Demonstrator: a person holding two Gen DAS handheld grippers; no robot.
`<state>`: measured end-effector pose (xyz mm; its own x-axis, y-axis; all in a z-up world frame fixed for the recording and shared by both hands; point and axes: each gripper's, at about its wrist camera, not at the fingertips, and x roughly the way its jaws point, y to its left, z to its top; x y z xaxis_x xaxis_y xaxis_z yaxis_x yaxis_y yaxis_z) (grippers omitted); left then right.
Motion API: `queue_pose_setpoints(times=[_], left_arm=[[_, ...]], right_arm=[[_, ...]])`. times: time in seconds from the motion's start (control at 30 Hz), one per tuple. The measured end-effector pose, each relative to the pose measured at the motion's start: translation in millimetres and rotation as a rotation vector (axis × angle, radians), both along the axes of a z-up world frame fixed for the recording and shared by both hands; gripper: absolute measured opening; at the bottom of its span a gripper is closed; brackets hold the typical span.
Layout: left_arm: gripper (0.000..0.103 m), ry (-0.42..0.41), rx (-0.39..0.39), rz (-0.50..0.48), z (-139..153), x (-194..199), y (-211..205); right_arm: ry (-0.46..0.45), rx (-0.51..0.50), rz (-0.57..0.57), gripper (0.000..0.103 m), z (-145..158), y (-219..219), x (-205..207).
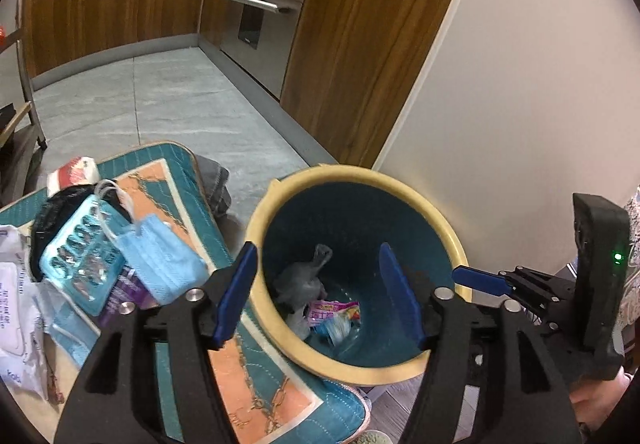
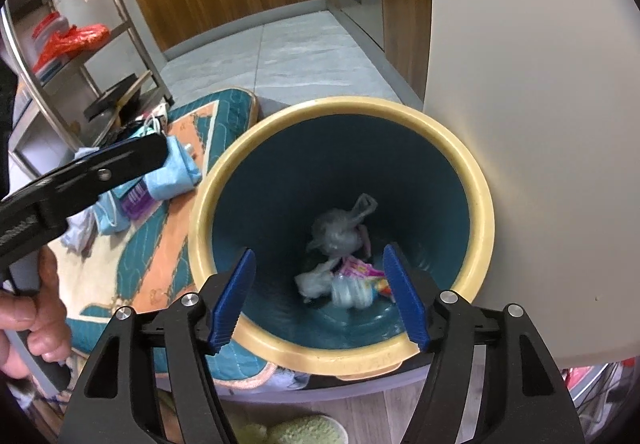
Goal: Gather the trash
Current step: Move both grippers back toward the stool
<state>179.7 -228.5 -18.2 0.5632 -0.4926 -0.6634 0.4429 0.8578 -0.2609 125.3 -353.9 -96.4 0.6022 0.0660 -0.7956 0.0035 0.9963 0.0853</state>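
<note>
A teal bin with a cream rim [image 1: 360,173] [image 2: 340,103] stands by a quilted teal and orange mat [image 1: 256,384]. At its bottom lie a grey plastic bag [image 1: 304,276] [image 2: 340,228], a pink wrapper [image 1: 332,310] [image 2: 360,268] and crumpled clear plastic. My left gripper [image 1: 316,256] hangs open over the bin's left rim with nothing between its fingers. Above the bin's mouth my right gripper [image 2: 320,250] is open and empty too. On the mat lie a blue face mask [image 1: 160,260] [image 2: 176,167], a blister pack [image 1: 80,264], a purple wrapper [image 1: 124,292] and a white wipes packet [image 1: 16,304].
A white wall panel [image 1: 520,103] rises right behind the bin. Wooden cabinets and a steel oven [image 1: 260,3] line the far side of the grey tile floor. A metal rack [image 2: 80,63] with red bags stands to the left. A black bag [image 1: 60,203] lies on the mat.
</note>
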Motion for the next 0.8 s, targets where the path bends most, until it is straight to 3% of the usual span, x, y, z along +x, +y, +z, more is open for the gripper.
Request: queue_pose_setpoints(times=[0.2, 0.3, 0.47, 0.8], left_arm=[[0.08, -0.057, 0.001, 0.029, 14, -12, 24], [0.091, -0.082, 0.023, 0.046, 19, -19, 37], [0.097, -0.116, 0.041, 0.076, 23, -28, 59], [0.097, -0.129, 0.075, 0.143, 24, -46, 117]], right_arm=[[-0.021, 0.003, 0.005, 0.075, 5, 7, 0], [-0.025, 0.002, 0.006, 0.078, 6, 11, 0], [-0.035, -0.006, 0.012, 0.083, 9, 16, 0], [-0.049, -0.015, 0.026, 0.089, 12, 28, -1]])
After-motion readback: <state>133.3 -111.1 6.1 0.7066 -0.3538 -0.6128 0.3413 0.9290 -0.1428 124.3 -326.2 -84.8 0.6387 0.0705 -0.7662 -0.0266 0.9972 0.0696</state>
